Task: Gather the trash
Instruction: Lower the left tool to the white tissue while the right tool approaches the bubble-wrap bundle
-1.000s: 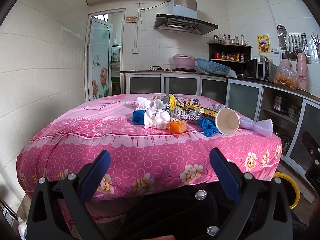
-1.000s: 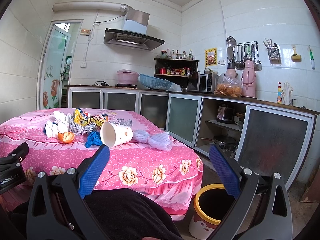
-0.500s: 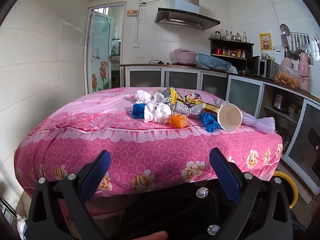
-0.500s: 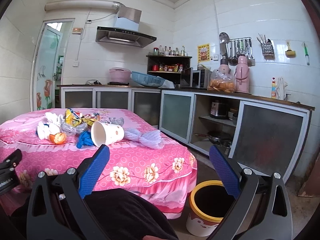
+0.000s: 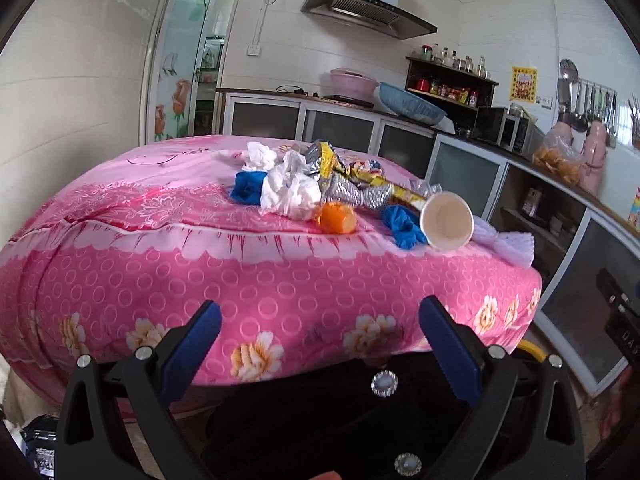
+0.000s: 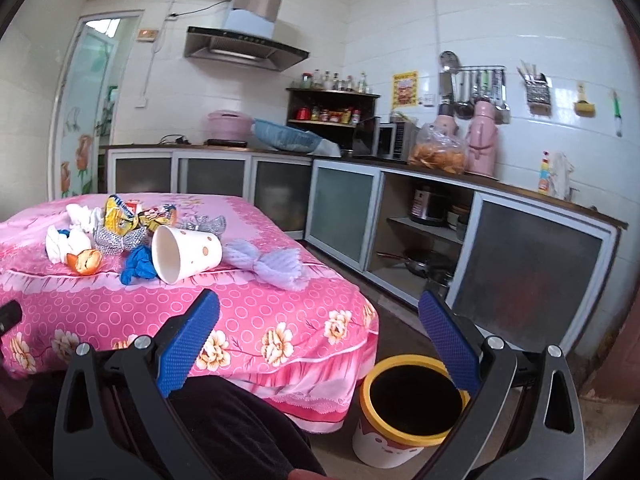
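Note:
A heap of trash lies on the pink-clothed table [image 5: 248,280]: crumpled white tissue [image 5: 290,192], blue wads [image 5: 402,226], an orange cap [image 5: 336,218], silver and yellow wrappers [image 5: 360,184], a tipped paper cup [image 5: 446,220] and a white mesh bow [image 5: 508,242]. The cup [image 6: 186,254] and bow [image 6: 266,262] also show in the right wrist view. A yellow-rimmed bin [image 6: 410,414] stands on the floor at the table's corner. My left gripper [image 5: 320,350] hangs open below the table edge. My right gripper [image 6: 320,346] is open too, above the bin, holding nothing.
Kitchen cabinets [image 6: 344,220] run along the back and right walls, some with open shelves holding pots. A range hood [image 5: 368,10] hangs above the counter. A glass door [image 5: 180,60] stands at the back left. Dark clothing [image 5: 340,420] of the person fills the foreground.
Both grippers have tilted and drifted slightly; the table and bin sit a little nearer and lower in view. Both stay open and empty. The trash has not moved.

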### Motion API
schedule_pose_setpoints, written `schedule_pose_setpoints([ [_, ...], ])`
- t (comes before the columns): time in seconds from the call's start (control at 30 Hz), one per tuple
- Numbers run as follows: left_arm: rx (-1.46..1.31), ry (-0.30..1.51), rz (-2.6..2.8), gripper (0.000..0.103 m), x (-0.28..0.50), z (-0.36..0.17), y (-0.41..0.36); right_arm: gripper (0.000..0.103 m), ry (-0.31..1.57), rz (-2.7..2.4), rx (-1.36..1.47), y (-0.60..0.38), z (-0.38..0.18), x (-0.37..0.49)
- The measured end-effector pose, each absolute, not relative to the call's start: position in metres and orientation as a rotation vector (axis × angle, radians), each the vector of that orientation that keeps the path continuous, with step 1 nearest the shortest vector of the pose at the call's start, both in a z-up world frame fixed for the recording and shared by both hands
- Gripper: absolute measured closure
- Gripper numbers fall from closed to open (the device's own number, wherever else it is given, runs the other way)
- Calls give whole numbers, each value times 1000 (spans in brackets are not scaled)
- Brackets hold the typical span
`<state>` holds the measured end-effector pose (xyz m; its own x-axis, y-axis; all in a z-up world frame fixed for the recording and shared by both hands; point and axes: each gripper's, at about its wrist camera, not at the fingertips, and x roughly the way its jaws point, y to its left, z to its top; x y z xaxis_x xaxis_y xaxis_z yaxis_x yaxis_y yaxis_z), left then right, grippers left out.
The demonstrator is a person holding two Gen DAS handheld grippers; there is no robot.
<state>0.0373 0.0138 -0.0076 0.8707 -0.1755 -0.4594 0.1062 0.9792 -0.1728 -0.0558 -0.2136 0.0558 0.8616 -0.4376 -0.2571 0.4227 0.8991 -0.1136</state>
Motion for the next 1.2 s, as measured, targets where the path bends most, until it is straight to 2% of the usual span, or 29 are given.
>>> schedule_pose_setpoints([
  [0.17,-136,485,-179,8,63,15,26,8,327,-354,-63,-227,66,-23],
  [0.4,44,484,-178,8,106,41,26,8,476,-260,-100,-246,63,39],
  [0.67,168,645,-307,8,152,34,-3,8,621,-68,-188,-268,53,96],
  [0.8,148,664,-309,8,173,37,0,8,650,-19,-110,-285,56,113],
  [1.2,137,733,-231,8,228,39,36,8,655,-67,-144,-292,49,138],
])
